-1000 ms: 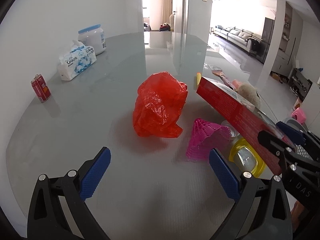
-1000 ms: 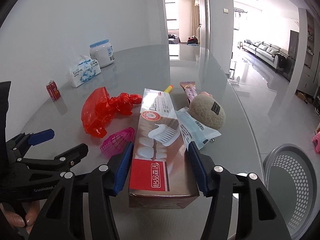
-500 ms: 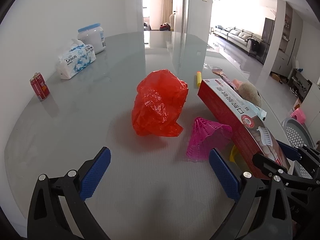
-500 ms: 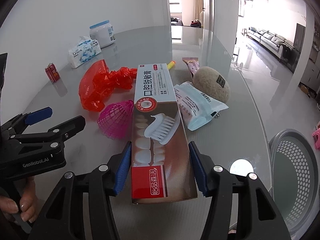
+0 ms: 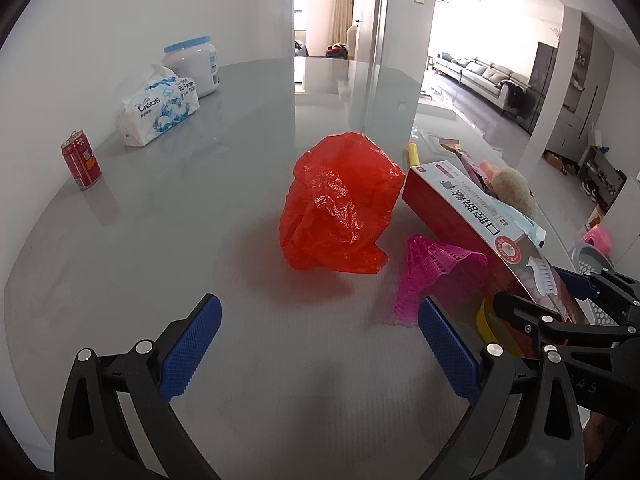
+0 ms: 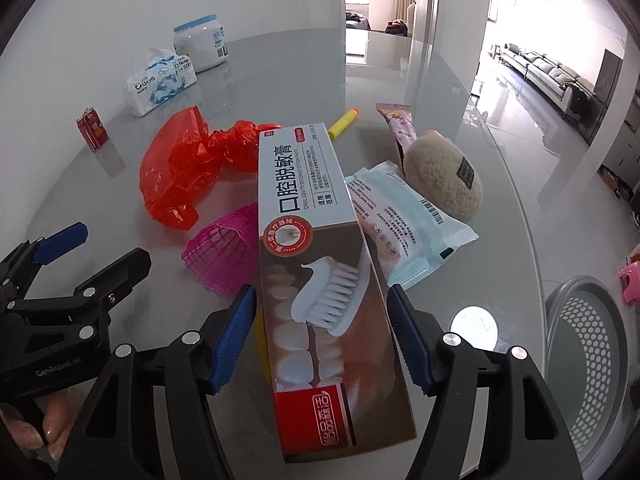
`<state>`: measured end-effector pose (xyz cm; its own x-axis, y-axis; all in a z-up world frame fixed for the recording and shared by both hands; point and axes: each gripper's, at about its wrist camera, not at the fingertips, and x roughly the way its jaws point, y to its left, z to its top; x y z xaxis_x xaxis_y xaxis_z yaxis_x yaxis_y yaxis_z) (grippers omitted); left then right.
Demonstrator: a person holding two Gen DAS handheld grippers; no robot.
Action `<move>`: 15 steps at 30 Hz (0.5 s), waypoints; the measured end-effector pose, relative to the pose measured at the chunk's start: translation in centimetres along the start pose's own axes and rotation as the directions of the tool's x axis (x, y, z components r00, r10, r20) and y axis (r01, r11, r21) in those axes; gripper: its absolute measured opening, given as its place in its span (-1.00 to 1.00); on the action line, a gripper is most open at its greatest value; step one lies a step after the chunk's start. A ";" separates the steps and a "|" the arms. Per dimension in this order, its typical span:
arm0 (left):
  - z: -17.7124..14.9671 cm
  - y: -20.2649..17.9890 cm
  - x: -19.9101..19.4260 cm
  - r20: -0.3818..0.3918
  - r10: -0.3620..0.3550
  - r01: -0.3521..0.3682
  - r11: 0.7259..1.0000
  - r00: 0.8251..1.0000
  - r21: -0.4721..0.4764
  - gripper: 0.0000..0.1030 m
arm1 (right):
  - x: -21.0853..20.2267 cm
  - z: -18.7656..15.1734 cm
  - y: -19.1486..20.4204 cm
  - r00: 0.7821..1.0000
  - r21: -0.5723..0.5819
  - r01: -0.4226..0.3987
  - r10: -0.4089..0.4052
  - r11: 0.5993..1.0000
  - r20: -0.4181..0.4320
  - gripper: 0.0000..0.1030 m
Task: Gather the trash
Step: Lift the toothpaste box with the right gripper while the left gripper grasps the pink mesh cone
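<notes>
A: Surface?
B: Glossy grey round worktop (image 6: 460, 92), white wall at its far-left edge, living room past the right edge.
A: Labels?
B: Toothpaste box (image 6: 320, 240) reads "ORAL CAVITY DESENSITIZATION PASTE"; it's near the front edge.
A: Jaws?
B: Right gripper (image 6: 322, 338) jaws have just been opening, box between them, pads clear. Left gripper (image 5: 318, 354) released, bare worktop ahead of it.

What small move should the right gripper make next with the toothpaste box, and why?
Probably close the right gripper on the toothpaste box again. Its jaws have just been opening, the box lies between them with the pads off its sides, and it is not yet in the mesh bin.
</notes>
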<state>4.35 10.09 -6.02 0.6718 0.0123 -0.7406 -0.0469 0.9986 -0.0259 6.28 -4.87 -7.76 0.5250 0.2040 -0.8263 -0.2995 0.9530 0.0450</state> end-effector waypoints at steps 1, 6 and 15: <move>-0.1 0.0 0.0 0.000 0.000 0.000 1.000 1.000 -0.001 0.88 | 0.2 0.1 0.1 1.000 -0.001 -0.001 0.001 1.000 -0.005 0.26; 0.0 0.1 0.1 -0.003 -0.003 0.003 1.000 1.000 -0.003 0.88 | 0.9 0.4 0.4 1.000 -0.004 -0.015 0.015 1.000 -0.014 0.12; -0.1 -0.3 0.1 -0.010 -0.013 0.013 1.000 1.000 0.005 0.88 | -0.3 0.1 -0.9 0.997 0.059 -0.058 0.055 0.997 0.050 0.00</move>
<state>4.36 9.77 -6.17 0.6651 -0.0016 -0.7468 -0.0339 0.9989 -0.0323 6.49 -5.71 -7.51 0.5466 0.2671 -0.7937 -0.2822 0.9511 0.1258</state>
